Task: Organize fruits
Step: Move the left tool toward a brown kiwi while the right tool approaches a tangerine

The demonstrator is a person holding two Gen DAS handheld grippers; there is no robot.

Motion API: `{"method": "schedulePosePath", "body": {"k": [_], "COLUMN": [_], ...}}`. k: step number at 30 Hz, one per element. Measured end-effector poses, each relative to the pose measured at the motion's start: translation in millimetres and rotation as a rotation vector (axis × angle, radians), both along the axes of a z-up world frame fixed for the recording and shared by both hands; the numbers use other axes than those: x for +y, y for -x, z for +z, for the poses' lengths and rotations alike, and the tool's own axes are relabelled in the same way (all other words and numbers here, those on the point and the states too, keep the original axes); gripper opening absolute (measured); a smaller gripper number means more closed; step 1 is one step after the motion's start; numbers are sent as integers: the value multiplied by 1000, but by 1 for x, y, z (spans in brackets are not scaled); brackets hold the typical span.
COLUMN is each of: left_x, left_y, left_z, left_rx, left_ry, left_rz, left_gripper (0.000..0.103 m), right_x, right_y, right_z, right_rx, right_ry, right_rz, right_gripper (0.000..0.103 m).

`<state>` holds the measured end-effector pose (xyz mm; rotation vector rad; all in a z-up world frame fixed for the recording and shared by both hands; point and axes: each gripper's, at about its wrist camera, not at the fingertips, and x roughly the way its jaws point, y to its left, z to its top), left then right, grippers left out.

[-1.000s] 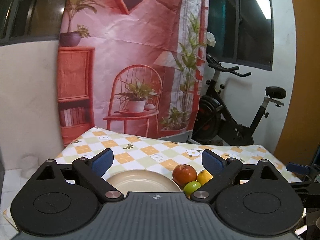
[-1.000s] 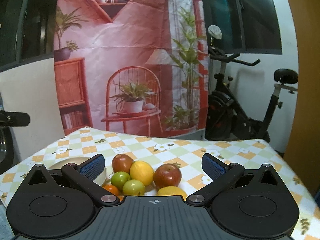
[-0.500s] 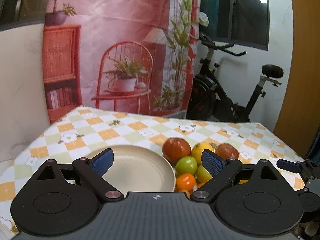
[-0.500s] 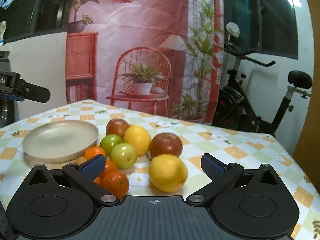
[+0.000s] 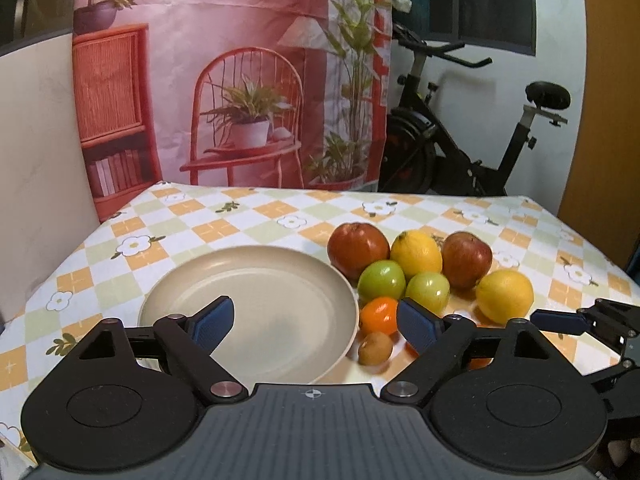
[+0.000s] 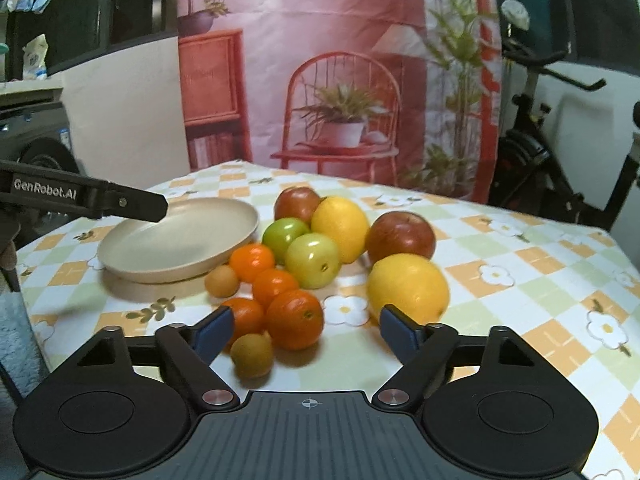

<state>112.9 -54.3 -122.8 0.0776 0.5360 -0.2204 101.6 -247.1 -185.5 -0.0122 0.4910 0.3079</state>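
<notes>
A beige plate lies empty on the checkered table, left of a pile of fruit: two red apples, two lemons, two green fruits, several oranges and small brown fruits. My left gripper is open and empty over the plate's near right rim. My right gripper is open and empty just above the nearest oranges. The left gripper's finger shows over the plate in the right wrist view.
The checkered tablecloth reaches right to the table edge. A pink printed backdrop hangs behind the table. An exercise bike stands at the back right. The right gripper's finger shows at the left view's right edge.
Both grippers have come down and forward toward the table. The left now hangs over the plate and the right over the fruit pile. Both stay open.
</notes>
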Motion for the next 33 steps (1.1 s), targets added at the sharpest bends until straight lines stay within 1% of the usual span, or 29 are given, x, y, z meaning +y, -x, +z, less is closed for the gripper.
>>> {"method": "schedulePosePath", "body": {"k": [6, 8, 11, 16, 18, 20, 23, 30, 33], "left_x": [-2, -2, 0, 2, 0, -4, -6, -4, -5], "left_y": [-1, -2, -2, -5, -6, -5, -3, -4, -3], "left_z": [-3, -4, -5, -10, -12, -12, -12, -14, -13], "left_rx": [18, 24, 35, 78, 89, 82, 67, 76, 74], "left_ry": [-2, -3, 4, 28, 29, 20, 14, 25, 23], "left_rz": [-10, -14, -17, -23, -42, -57, -71, -69, -74], "left_gripper": [84, 82, 73, 69, 61, 58, 58, 58, 58], "right_x": [-2, -4, -4, -1, -1, -2, -5, -6, -3], "right_y": [-12, -21, -29, -28, -30, -33, -37, -41, -45], "right_z": [6, 6, 4, 0, 1, 1, 1, -2, -3], "right_rx": [12, 24, 46, 62, 67, 77, 93, 116, 135], "right_ry": [-28, -50, -65, -46, -47, -52, -64, -65, -62], "right_rz": [25, 19, 20, 37, 42, 38, 36, 38, 51], "right_gripper": [62, 55, 48, 45, 45, 44, 43, 42, 39]}}
